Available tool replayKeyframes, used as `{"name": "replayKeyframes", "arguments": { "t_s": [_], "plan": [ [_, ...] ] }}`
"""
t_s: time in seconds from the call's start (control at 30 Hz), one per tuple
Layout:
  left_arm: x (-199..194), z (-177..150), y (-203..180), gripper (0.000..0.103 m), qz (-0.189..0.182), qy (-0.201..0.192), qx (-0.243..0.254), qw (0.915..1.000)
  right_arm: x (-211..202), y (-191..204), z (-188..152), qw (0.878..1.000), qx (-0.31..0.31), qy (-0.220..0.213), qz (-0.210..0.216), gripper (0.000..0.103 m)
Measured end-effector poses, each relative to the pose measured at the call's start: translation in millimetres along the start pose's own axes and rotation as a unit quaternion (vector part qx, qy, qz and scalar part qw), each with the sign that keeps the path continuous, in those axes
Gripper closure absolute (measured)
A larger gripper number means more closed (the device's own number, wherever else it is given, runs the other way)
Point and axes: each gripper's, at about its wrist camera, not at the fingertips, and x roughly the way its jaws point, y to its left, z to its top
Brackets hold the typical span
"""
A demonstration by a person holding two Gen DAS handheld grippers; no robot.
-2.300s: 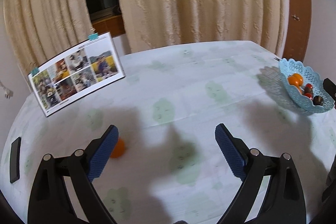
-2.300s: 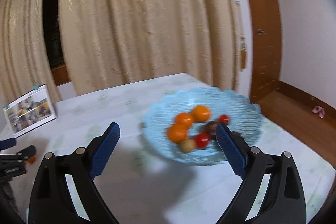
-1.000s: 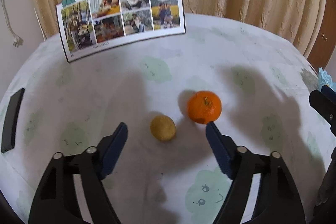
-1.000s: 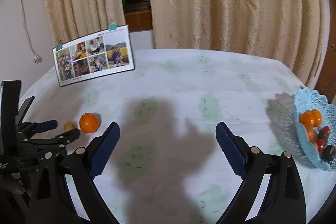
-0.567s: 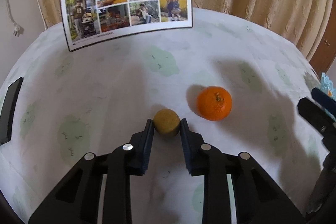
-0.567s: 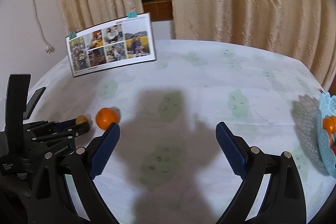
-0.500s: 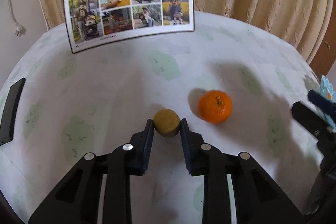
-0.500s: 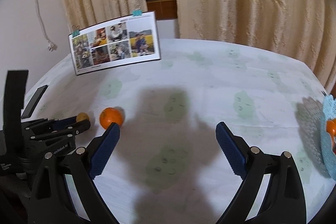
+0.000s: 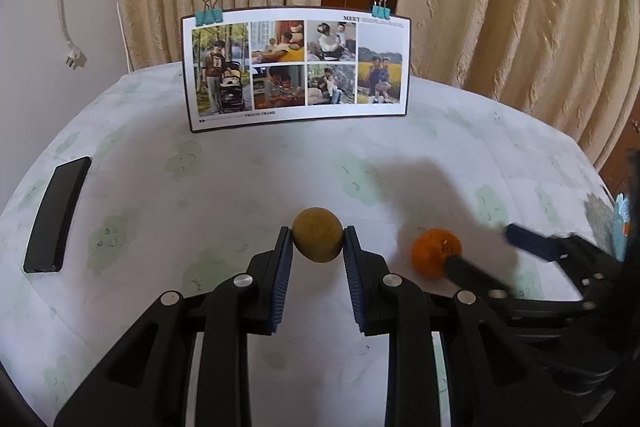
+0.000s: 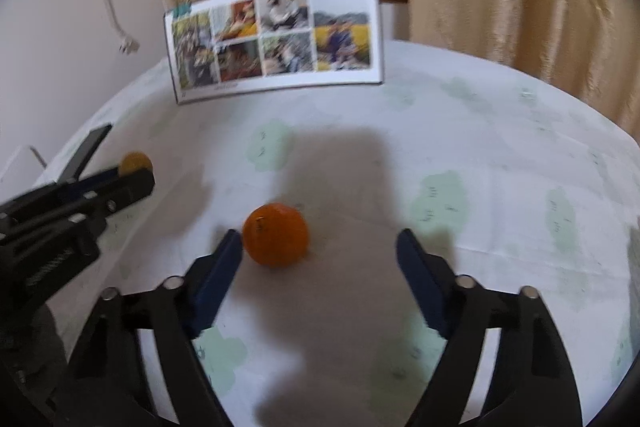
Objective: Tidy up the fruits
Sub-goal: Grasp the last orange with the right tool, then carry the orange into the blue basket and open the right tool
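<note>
My left gripper [image 9: 317, 243] is shut on a small brown-yellow fruit [image 9: 317, 234] and holds it above the tablecloth. It also shows at the left of the right wrist view, where the fruit [image 10: 135, 162] peeks past the fingers. An orange [image 10: 276, 239] lies on the table. My right gripper [image 10: 320, 241] is open around it, its left finger close to the orange's left side. In the left wrist view the orange [image 9: 435, 251] sits right of my left gripper, with the right gripper's fingers [image 9: 532, 245] reaching in on either side of it.
A photo board [image 9: 296, 67] with teal clips stands at the back of the round table. A black phone-like slab [image 9: 56, 215] lies at the left edge. A sliver of the blue fruit basket [image 9: 622, 223] shows at the far right. Curtains hang behind.
My left gripper closed on the small fruit and lifted it. My right gripper swung from the basket across the table and now straddles the orange.
</note>
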Motion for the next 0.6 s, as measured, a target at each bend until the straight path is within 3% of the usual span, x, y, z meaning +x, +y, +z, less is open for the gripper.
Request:
{"name": "replayKeyframes", "arguments": {
  "t_s": [0.2, 0.37, 0.6],
  "plan": [
    [-3.4, 1.3, 4.0, 0.077, 0.002, -0.006, -0.008, 1.0, 16.8, 17.9, 5.2, 0.999, -0.023, 0.018, 0.021, 0.044],
    [-4.7, 1.1, 4.3, 0.077, 0.0, -0.006, -0.009, 0.9999, 24.2, 22.5, 6.5, 0.999, -0.021, 0.029, 0.034, 0.048],
    [-5.2, 0.2, 2.3, 0.077, -0.003, -0.005, -0.007, 1.0, 27.3, 18.1, 8.8, 0.999, -0.009, 0.032, 0.03, 0.062]
  ]
}}
